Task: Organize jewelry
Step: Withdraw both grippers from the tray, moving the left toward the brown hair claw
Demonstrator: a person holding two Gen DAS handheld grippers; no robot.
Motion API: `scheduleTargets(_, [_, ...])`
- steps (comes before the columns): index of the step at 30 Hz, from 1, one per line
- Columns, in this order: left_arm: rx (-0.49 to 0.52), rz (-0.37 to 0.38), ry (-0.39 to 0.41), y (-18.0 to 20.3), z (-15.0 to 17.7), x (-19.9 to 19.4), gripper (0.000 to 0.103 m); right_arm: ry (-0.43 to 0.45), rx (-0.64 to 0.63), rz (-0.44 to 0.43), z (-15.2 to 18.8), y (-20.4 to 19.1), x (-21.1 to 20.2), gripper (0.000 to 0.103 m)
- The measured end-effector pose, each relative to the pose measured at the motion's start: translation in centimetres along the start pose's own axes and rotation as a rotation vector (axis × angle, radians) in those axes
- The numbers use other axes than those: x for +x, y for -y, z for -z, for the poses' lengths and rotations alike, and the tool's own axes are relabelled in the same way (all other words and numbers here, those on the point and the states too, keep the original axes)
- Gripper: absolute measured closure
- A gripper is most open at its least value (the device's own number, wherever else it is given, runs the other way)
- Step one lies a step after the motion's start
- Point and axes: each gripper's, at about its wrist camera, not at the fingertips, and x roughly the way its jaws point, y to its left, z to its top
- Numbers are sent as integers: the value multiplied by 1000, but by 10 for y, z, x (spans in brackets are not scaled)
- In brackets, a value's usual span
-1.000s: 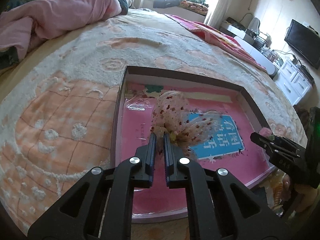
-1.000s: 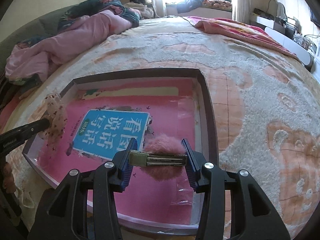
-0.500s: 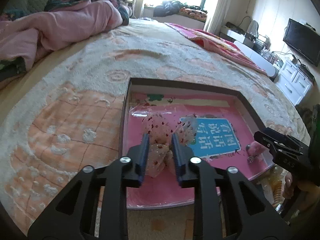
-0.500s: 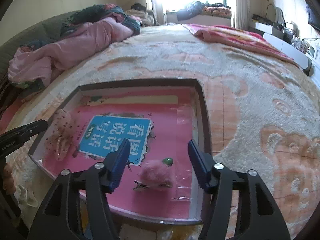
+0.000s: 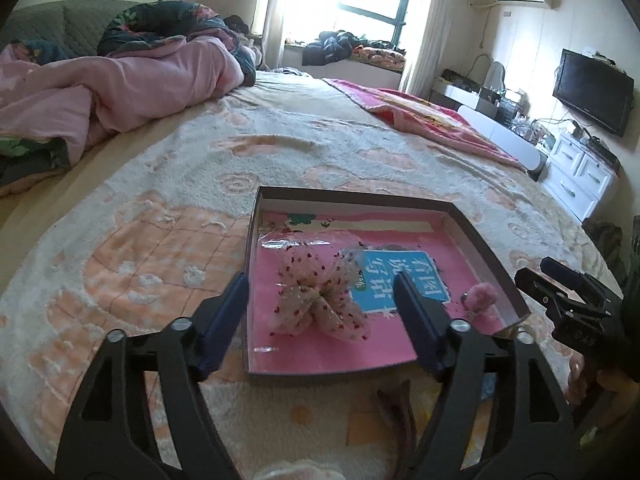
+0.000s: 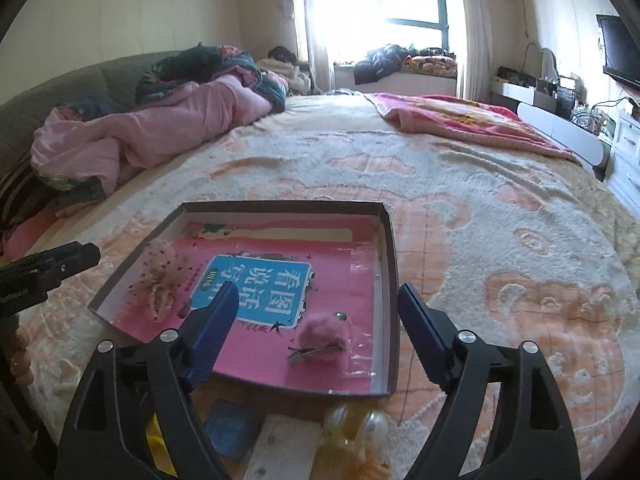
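Observation:
A shallow dark box (image 5: 352, 197) (image 6: 387, 256) with a pink lining lies on the bed. A sheer dotted bow hair piece (image 5: 320, 300) (image 6: 160, 276) lies at its left side. A fluffy pink pom-pom hair clip (image 6: 322, 334) (image 5: 482, 296) lies at its right front. My left gripper (image 5: 324, 320) is open and empty, raised above the box's near edge. My right gripper (image 6: 316, 332) is open and empty, raised above the clip. The left gripper also shows at the left in the right wrist view (image 6: 48, 268).
The box sits on a fuzzy peach and cream blanket (image 6: 480, 208). Small items lie in front of the box: a blue square piece (image 6: 232, 432), clear bead ornaments (image 6: 356, 428), a brown piece (image 5: 396, 404). Pink bedding (image 5: 120, 84) is heaped at back left.
Both grippers opened and let go: the bow and the pom-pom clip now lie in the box. Both grippers pulled back and up from the box.

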Motion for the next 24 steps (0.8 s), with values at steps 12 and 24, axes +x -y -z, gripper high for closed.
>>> scheduleTargets(12, [24, 10, 55, 4, 22, -30, 12, 106, -30, 36, 19, -12, -53, 13])
scheduleTargets(24, [63, 22, 67, 8, 45, -50, 12, 104, -36, 11, 52, -28, -82, 11])
